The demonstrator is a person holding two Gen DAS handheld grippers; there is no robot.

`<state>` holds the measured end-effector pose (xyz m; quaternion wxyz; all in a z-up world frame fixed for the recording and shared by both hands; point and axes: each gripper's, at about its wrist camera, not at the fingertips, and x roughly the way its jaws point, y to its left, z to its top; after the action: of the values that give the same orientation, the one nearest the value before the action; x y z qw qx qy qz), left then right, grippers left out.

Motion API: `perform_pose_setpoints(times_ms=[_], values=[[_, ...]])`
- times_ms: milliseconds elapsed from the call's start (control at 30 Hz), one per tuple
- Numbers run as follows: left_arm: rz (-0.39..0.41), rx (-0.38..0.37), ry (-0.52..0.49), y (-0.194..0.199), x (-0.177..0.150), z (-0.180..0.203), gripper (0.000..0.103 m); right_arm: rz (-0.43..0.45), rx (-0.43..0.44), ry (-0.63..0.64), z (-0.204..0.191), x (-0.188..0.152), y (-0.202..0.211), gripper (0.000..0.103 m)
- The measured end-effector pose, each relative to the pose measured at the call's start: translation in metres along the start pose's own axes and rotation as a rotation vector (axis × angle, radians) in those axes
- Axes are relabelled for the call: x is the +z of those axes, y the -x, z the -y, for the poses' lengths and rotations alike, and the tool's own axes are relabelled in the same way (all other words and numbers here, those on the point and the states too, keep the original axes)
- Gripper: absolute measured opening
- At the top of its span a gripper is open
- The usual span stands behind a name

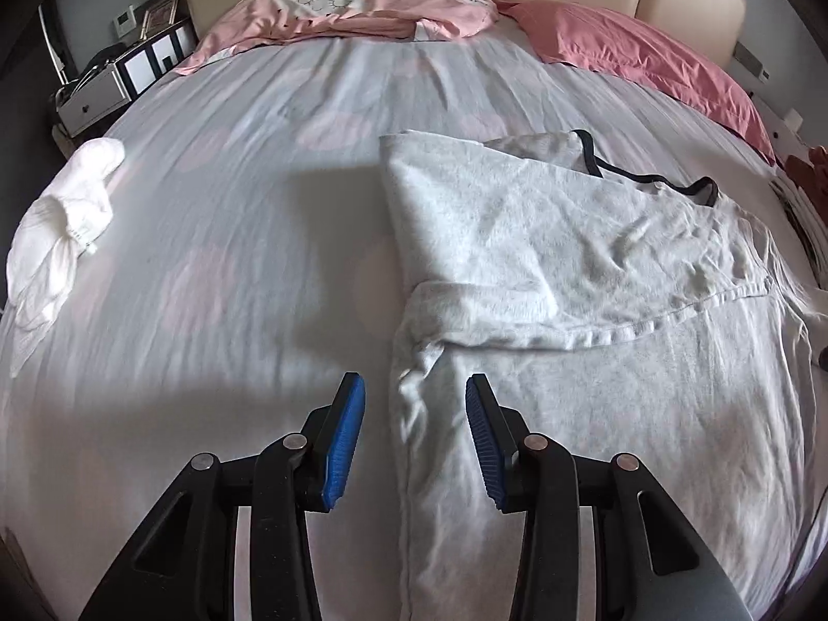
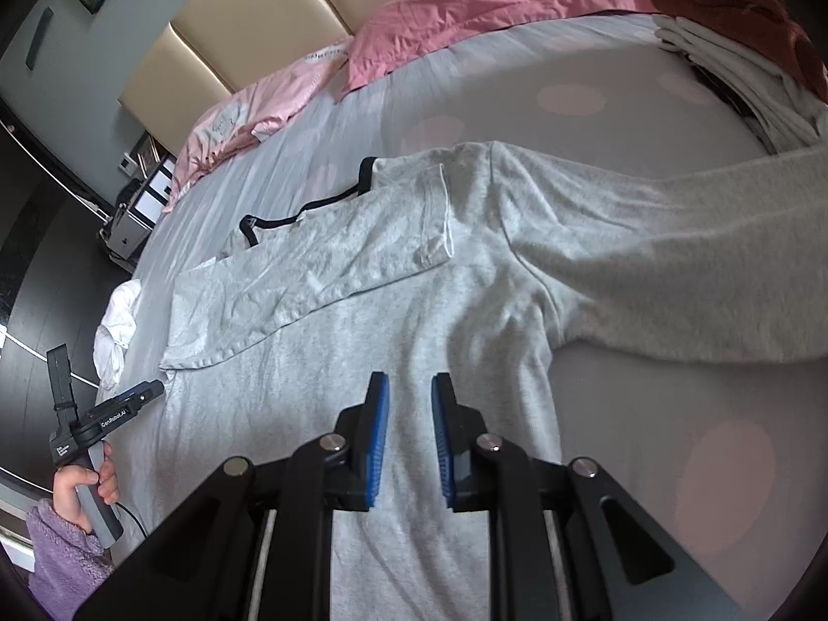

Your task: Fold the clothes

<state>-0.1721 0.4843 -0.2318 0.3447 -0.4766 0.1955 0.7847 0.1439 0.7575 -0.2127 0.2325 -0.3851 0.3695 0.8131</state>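
Observation:
A light grey long-sleeved shirt [image 1: 595, 269] with a black collar trim [image 1: 647, 178] lies flat on the bed. One sleeve is folded across its chest; in the right wrist view [image 2: 362, 310] the other sleeve [image 2: 673, 269] stretches out to the right. My left gripper [image 1: 414, 434] is open and empty, just above the shirt's left side edge, which lies between its fingers. My right gripper [image 2: 409, 434] is open and empty, over the shirt's body. The left gripper also shows in the right wrist view [image 2: 150, 390], held by a hand at the bed's left edge.
The bed sheet [image 1: 233, 259] is pale grey with faint pink dots. A crumpled white garment [image 1: 62, 227] lies at the left edge. Pink pillows [image 1: 647, 57] and a pink cover lie by the headboard. Folded clothes [image 2: 735, 67] are stacked at the right. A nightstand [image 1: 119, 77] stands far left.

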Motion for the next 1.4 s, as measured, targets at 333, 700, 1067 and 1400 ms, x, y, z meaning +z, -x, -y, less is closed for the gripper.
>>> perform_pose_setpoints(times_ms=[333,700,1067,1400], values=[[0.018,-0.018,-0.042,-0.026,0.001,0.003,0.042,-0.082,0.028,-0.186,0.024,0.076,-0.061,0.028],[0.053,-0.029,0.009,-0.023,0.001,-0.015,0.042,-0.099,-0.037,-0.189,0.025,0.086,-0.082,0.007],[0.021,-0.053,0.038,-0.024,0.001,-0.019,0.021,0.097,-0.114,-0.083,-0.008,0.095,0.006,0.005],[-0.030,-0.038,0.040,-0.026,0.002,-0.021,0.024,-0.089,-0.147,-0.178,0.045,0.038,-0.046,0.006]])
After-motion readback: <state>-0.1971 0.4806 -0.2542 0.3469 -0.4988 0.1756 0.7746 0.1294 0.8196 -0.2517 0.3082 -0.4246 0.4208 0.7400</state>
